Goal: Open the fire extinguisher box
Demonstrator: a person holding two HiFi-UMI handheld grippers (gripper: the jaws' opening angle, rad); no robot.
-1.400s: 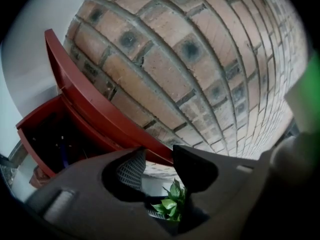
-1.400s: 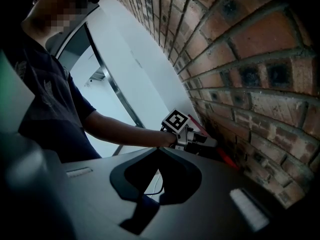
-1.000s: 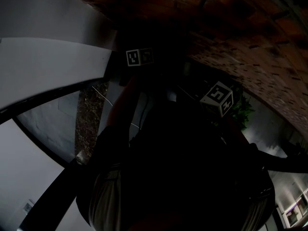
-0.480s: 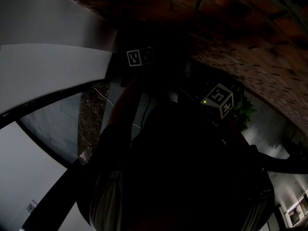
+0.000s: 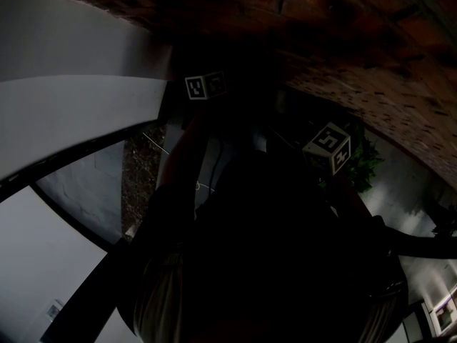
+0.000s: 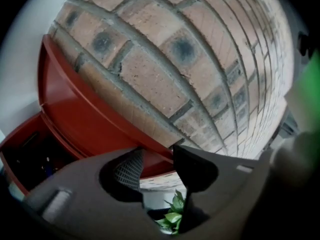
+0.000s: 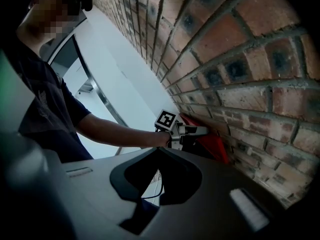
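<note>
Fire extinguisher box (image 6: 25, 159) stands open, lid (image 6: 75, 114) raised; left gripper (image 6: 156, 156) jaws apart at lid edge, right gripper (image 7: 157, 153) closed, empty; withdrawal probably remains.

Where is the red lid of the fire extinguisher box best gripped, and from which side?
Probably by its thin free edge, coming from the side away from the brick wall: the red lid stands swung open close to the bricks, and that edge suits the left claw.

The brick wall (image 6: 165, 74) filling the upper frame is rough and matt, with gritty grey mortar. At lower left, the fire extinguisher box (image 6: 85, 119) looks like smooth red-painted metal, faintly glossy. The left hand-held gripper (image 6: 157, 166) is matt dark plastic.
</note>
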